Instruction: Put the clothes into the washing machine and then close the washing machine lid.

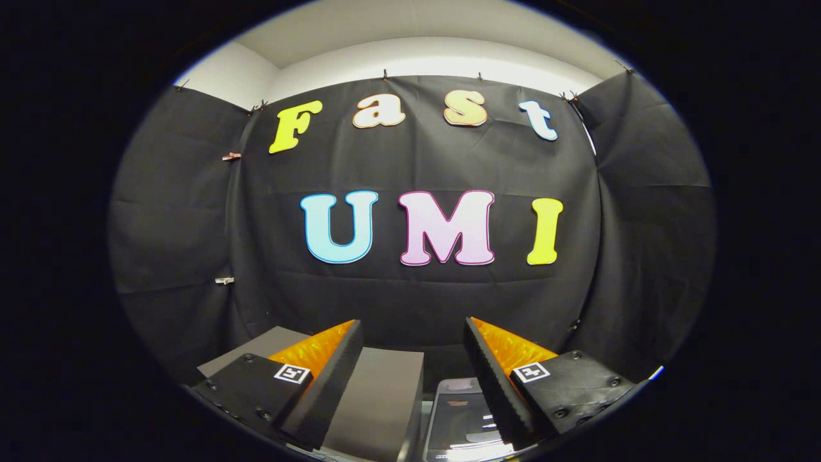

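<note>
The gripper (410, 378) is held level, facing the black cloth wall (417, 160) of the booth, with its two fingers spread wide apart and nothing between them.

Below and just ahead of the fingers sits what looks like the top of the washing machine. A flat grey matte panel (378, 398) lies between the fingers and reaches under the left one. Just beside it, close to the right finger, is a glossy, dark, rounded-corner pane (458, 417) that catches pale reflections; it may be the machine's lid or window, though whether it stands open or shut cannot be told. No clothes can be made out here, so their place is unknown.

The likely trouble is aim. The gripper points at the wall, well above the machine, so a reach made from this pose would meet bare cloth. Lowering without looking down first could knock the fingers against the glossy pane or the panel's edge. Fabric may also slip from wide-set fingers if they close on too thin a fold.
</note>
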A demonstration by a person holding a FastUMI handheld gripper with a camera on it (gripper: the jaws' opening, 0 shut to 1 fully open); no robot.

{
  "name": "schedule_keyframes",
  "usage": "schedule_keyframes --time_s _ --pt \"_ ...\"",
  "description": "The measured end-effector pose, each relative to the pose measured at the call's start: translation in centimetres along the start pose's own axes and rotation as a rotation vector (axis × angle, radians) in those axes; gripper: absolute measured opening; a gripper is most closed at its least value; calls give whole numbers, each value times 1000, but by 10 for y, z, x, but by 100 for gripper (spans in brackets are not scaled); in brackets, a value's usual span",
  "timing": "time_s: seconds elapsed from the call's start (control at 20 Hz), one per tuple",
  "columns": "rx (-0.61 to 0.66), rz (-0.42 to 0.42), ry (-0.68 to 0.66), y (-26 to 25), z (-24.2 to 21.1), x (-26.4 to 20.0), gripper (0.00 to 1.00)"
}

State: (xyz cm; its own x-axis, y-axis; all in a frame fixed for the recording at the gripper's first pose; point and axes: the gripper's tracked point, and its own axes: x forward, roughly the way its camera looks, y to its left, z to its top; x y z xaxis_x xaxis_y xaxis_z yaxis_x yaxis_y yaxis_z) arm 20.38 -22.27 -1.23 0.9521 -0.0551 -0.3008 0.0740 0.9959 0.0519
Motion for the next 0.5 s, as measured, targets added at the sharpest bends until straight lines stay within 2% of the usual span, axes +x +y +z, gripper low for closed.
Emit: schedule_keyframes --time_s 0.5 --pt "7 -4 12 -1 -2 6 99"
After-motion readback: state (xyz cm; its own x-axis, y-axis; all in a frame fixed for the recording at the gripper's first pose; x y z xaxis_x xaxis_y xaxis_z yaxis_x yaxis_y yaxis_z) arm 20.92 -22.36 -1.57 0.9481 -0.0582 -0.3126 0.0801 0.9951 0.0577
